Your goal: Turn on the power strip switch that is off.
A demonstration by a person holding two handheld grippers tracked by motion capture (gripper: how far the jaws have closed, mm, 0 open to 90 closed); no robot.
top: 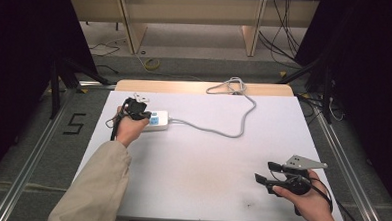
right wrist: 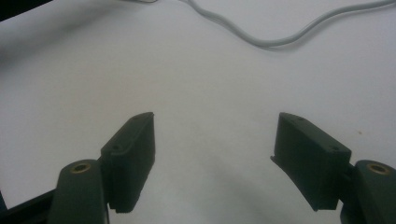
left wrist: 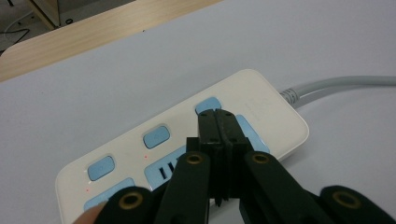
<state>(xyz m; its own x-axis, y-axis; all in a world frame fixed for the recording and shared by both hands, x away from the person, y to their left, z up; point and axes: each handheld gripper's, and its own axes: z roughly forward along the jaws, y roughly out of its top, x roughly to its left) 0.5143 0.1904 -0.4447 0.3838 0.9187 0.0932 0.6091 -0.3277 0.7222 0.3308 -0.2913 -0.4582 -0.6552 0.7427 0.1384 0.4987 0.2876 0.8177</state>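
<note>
The white table (top: 197,155) carries the work; a wooden edge (top: 185,86) shows along its far side. The power strip (top: 156,121) lies flat near the far left part of the table, its grey cable (top: 233,124) running right, then looping back to a coil at the far edge. No container is present; the strip's sockets (left wrist: 161,170) are the only receptacles, and those that can be seen hold no plug.

The left gripper (left wrist: 218,114) rests over the strip with its jaws pressed together and nothing between them; the joined tips stand at the light-blue switch button (left wrist: 208,105) nearest the cable end, whether touching or just above it cannot be told. Two further blue buttons (left wrist: 156,136) lie along the same row, with small red indicator dots beside them.

The right gripper (top: 271,174) rests near the front right of the table, well apart from the strip; its jaws are spread and empty.

Step in hand, as judged: operating the switch with the closed tips. The next move calls for a short, straight press down on the button, kept centred so the tips do not slide onto the neighbouring socket.
</note>
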